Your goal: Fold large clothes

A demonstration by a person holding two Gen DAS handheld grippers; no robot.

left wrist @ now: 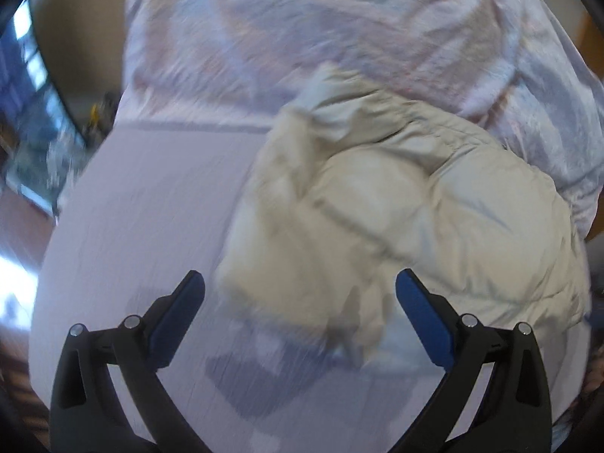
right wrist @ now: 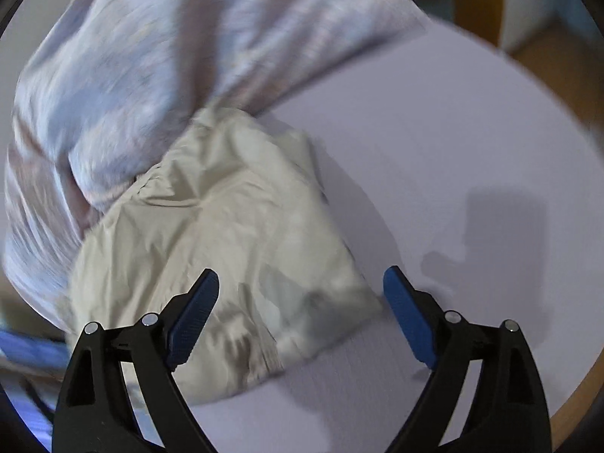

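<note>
One cream garment [left wrist: 396,204], puffy and crumpled, lies bunched on a pale lilac bed sheet [left wrist: 151,207]. In the left wrist view it sits right of centre, its near edge just ahead of the fingers; in the right wrist view the same garment [right wrist: 226,226] sits left of centre and runs down under the left-hand finger of that tool. Seams and deep creases cross its surface, and no sleeve or collar can be made out clearly through the motion blur.

The far edge of the garment touches a rumpled, shiny lilac duvet [left wrist: 339,37], which is heaped behind it and partly overlaps it at the top; the duvet [right wrist: 132,56] fills the upper left of the right wrist view.

The left gripper [left wrist: 300,294] hovers with its blue-padded fingers [left wrist: 419,313] spread wide, nothing between them. The right gripper [right wrist: 301,290] is likewise spread wide and empty, one pad over the cloth and the other over bare sheet [right wrist: 453,151], where the tool's shadow falls.

Brown wooden flooring [right wrist: 558,83] shows beyond the bed's edge.
</note>
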